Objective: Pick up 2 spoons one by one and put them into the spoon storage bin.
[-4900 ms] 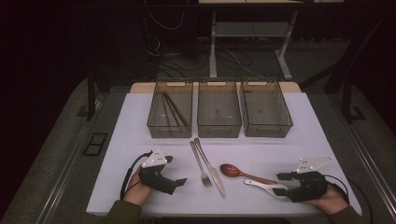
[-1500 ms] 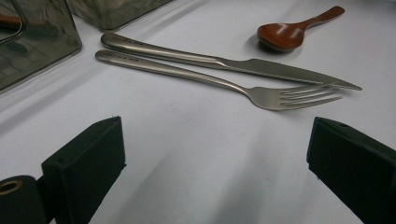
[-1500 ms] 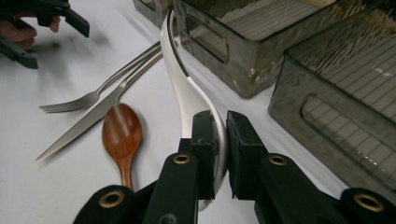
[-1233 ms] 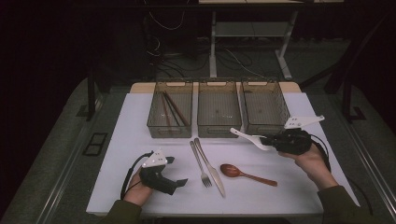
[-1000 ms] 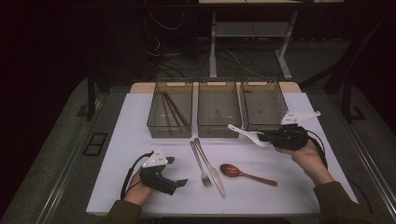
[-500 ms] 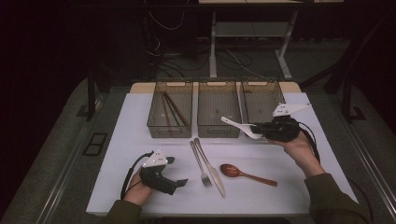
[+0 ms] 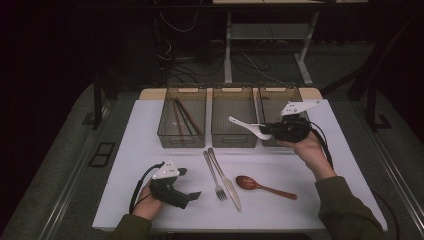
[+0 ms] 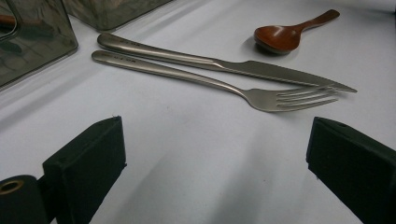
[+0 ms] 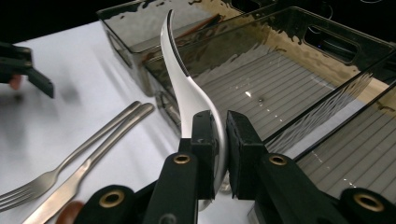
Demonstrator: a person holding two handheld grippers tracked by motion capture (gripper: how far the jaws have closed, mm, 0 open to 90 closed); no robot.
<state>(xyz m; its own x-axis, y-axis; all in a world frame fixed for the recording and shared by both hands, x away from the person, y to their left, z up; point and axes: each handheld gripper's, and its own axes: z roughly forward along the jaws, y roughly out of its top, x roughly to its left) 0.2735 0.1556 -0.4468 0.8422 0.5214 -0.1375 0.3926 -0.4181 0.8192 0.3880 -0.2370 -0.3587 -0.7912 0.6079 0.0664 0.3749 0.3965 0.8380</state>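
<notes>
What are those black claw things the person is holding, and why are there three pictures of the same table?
Those are grabbing tools, one in each hand, each with two black jaws that pinch like tongs. One picture comes from a camera up high, looking down at the white table. The other two come from little cameras riding on the tools, so you look along the jaws.

The right gripper is pinched shut on a white spoon, holding it in the air by the three clear bins. The left bin has chopsticks in it. The left gripper rests near the table's front edge with its jaws wide open and nothing between them.

On the table lie a fork, a knife and a brown wooden spoon.
</notes>
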